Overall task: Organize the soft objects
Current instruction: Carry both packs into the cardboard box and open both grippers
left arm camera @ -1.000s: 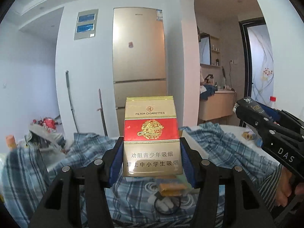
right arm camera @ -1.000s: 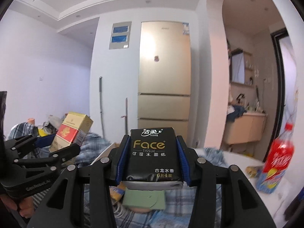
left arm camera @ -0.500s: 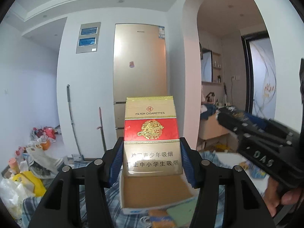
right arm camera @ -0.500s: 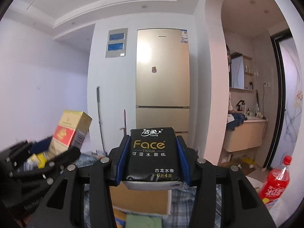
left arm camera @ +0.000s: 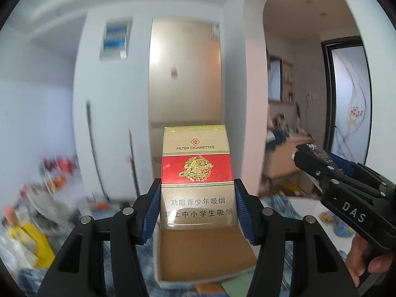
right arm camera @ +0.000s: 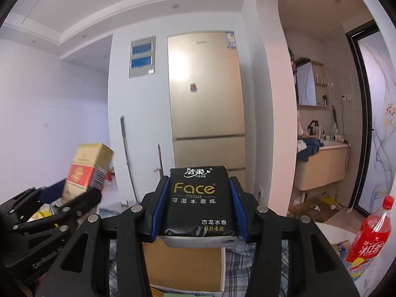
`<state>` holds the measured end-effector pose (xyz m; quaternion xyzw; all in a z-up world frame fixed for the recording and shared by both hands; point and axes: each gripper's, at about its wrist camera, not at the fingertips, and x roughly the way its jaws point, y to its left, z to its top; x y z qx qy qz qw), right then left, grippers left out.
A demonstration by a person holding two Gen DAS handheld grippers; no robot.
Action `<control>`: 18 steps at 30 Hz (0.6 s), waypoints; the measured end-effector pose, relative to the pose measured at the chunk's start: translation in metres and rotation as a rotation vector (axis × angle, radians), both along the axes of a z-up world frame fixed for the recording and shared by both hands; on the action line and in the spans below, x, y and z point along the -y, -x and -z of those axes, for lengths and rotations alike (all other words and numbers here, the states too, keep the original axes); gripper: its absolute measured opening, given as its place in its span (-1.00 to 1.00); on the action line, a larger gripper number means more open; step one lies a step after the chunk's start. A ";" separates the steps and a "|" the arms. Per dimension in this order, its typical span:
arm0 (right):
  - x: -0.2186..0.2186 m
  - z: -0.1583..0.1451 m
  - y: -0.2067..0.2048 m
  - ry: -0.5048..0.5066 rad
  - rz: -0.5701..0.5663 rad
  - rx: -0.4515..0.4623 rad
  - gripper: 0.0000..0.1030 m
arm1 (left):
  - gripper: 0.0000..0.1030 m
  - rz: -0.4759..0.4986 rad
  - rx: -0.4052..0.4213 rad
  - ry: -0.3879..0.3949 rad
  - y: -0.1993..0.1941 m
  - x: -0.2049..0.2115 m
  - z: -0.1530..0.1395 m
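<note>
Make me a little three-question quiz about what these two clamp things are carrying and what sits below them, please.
1. Where is the open cardboard box?
A. On top of the fridge
B. Just below the held items
C. On the bathroom counter

2. What colour is the band across the middle of the cigarette pack?
A. Green
B. Blue
C. Red

3. What is the right hand-held gripper doing?
A. Clamped on a black tissue pack
B. Hanging wide open
C. Holding a bottle

Answers: 1 B, since both views show the box's brown inside under the fingers. 2 C, as a red band with a gold emblem crosses the gold pack in the left hand-held gripper. 3 A, because its blue pads press both sides of the tissue pack, while the red bottle stands off to the right.
</note>
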<state>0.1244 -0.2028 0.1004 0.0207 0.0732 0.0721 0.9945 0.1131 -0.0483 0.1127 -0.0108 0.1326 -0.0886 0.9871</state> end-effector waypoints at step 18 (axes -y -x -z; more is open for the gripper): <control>-0.010 0.095 -0.082 0.042 -0.040 -0.354 -0.11 | 0.13 -0.085 -0.327 -0.090 -0.083 -0.008 0.101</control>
